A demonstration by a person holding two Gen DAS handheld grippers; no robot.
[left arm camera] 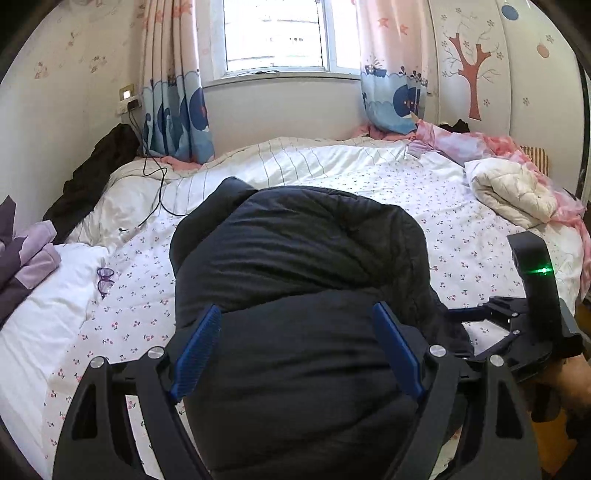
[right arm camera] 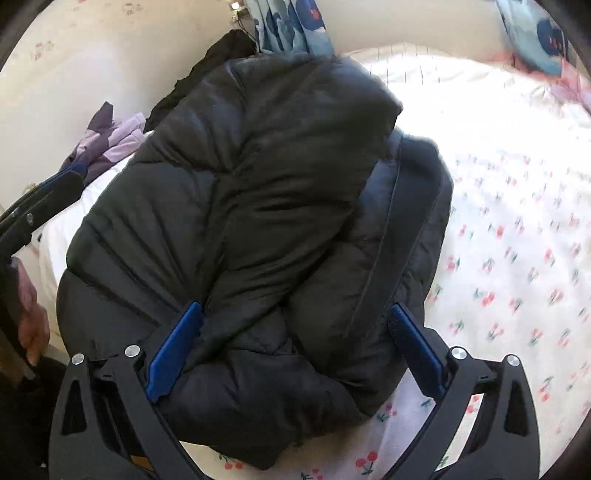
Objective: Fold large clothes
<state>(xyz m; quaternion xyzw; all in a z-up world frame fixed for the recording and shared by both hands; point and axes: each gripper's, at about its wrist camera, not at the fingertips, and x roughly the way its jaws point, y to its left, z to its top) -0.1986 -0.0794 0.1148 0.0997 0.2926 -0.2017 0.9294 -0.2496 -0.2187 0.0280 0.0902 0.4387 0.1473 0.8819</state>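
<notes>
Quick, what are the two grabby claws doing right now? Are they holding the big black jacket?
Left gripper: open, its fingers spread over the black puffer jacket, not pinching it.
Right gripper: open, also over the jacket, gripping nothing.

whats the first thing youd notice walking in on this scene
A bulky black quilted puffer jacket lies bundled in the middle of the bed, on a white sheet printed with small cherries. Both grippers hang over its near edge with blue fingers spread wide, the left gripper and the right gripper. Behind the bed, a bright window sits between cartoon whale curtains.
</notes>
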